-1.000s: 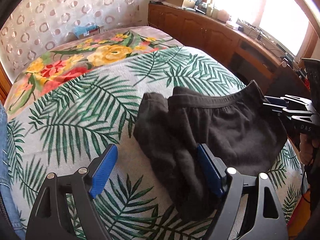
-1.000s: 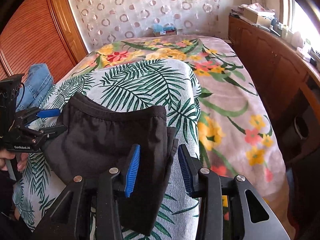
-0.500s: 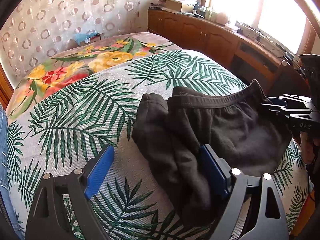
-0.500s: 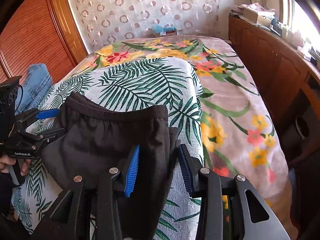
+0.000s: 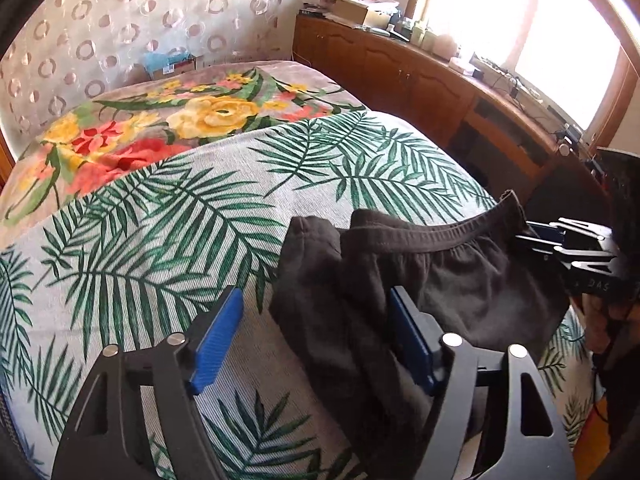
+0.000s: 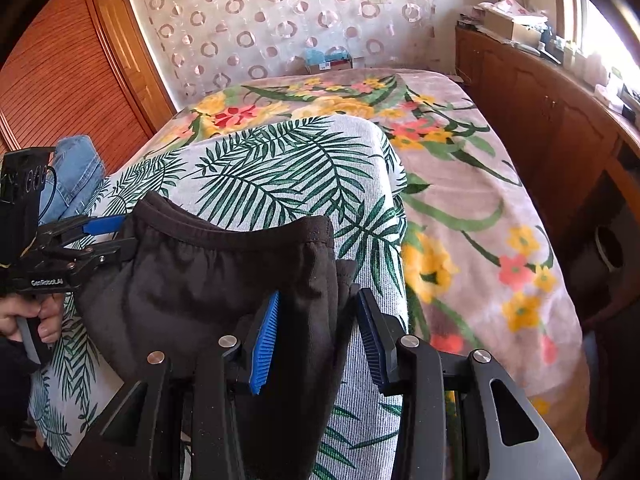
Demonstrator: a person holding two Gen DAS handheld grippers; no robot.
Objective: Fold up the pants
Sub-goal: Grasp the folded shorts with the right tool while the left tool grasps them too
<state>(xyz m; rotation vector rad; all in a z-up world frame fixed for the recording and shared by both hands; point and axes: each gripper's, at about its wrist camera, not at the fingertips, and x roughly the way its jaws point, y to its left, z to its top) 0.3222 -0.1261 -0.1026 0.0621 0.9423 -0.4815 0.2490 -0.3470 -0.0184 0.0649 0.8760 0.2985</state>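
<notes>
Dark brown pants (image 5: 420,276), folded in a bundle with the elastic waistband up, hang a little above the palm-leaf cover (image 5: 180,216); they also show in the right wrist view (image 6: 224,280). My left gripper (image 5: 316,336) is open, its jaws wide around the bundle's left edge. My right gripper (image 6: 316,332) is open too, its jaws standing around the right edge of the cloth. Each gripper shows in the other's view, at the waistband corners (image 5: 568,248) (image 6: 92,236).
A floral blanket (image 6: 460,184) covers the far and right side of the bed. Blue jeans (image 6: 74,168) lie at the left. A wooden sideboard (image 5: 440,80) with clutter runs under the window. A wooden wardrobe (image 6: 60,72) stands left.
The pants bundle has risen and drawn closer to both cameras. The waistband now sags more between the two grippers. Both jaws stay open.
</notes>
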